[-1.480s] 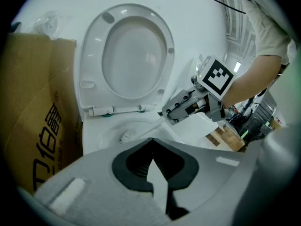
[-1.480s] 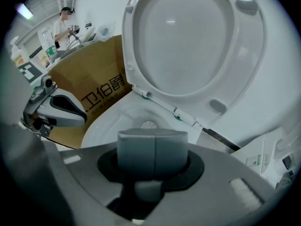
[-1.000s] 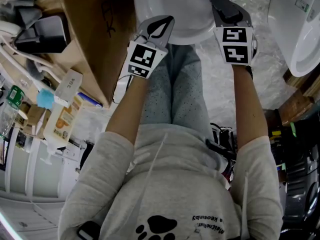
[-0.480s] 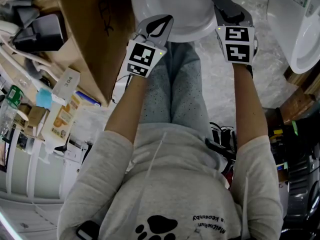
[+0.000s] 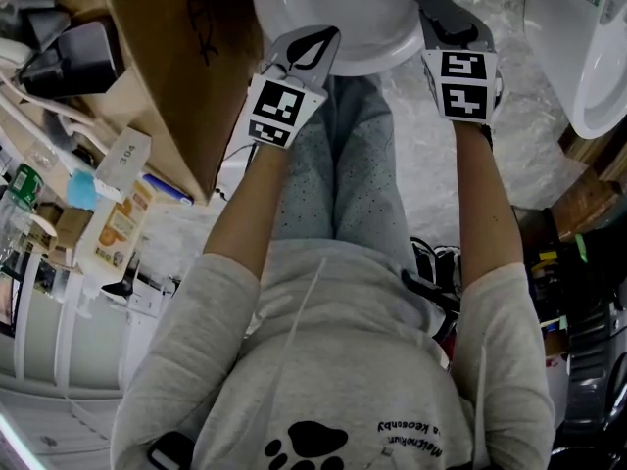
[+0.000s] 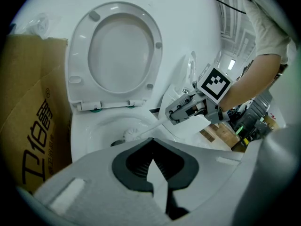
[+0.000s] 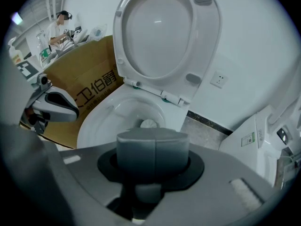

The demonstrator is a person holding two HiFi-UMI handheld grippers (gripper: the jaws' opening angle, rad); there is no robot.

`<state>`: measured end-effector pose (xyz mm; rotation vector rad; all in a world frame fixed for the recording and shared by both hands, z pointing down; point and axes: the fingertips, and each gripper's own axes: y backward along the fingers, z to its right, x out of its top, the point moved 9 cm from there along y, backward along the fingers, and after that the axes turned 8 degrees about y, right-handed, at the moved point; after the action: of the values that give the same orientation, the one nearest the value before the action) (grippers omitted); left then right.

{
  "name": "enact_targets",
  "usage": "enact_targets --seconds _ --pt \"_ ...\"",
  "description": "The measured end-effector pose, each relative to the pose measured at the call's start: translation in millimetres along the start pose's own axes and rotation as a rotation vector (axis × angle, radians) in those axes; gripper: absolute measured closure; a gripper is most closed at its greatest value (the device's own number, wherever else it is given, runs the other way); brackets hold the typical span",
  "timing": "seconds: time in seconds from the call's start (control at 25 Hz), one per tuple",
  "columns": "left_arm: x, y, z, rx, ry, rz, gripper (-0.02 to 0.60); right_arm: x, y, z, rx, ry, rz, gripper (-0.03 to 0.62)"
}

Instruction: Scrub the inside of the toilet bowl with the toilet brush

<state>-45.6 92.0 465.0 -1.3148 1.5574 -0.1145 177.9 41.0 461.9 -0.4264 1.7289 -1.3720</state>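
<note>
The white toilet bowl stands with its seat and lid raised. A toilet brush's white head rests low inside the bowl near the drain, and shows as the brush head in the right gripper view. My right gripper is shut on the brush's handle, whose grey end fills the space between its jaws. My left gripper hovers over the bowl's front rim, shut with nothing in it. In the head view the left gripper and right gripper are side by side at the bowl.
A tall cardboard box stands hard against the toilet's left side. A second white toilet sits to the right, with wooden pieces by it. Shelves with bottles and boxes line the left. A person sits far off.
The head view has shifted a little, so the bowl and box sit slightly differently in frame. Both grippers stay in nearly the same place over the bowl's front rim.
</note>
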Motion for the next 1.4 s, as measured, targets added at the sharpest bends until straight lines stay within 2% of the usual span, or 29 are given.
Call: enact_targets --seconds 0.68,1.4 --pt "-15.9 4.0 15.9 -0.011 -0.011 -0.011 0.584 -38.4 7.6 -20.8 -0.004 -0.019 -0.027 0.444" --pt "-28.3 17.0 21.5 -0.003 0.004 0.000 0.584 -70.0 21.3 -64.4 0.044 -0.004 -0.077 0.444"
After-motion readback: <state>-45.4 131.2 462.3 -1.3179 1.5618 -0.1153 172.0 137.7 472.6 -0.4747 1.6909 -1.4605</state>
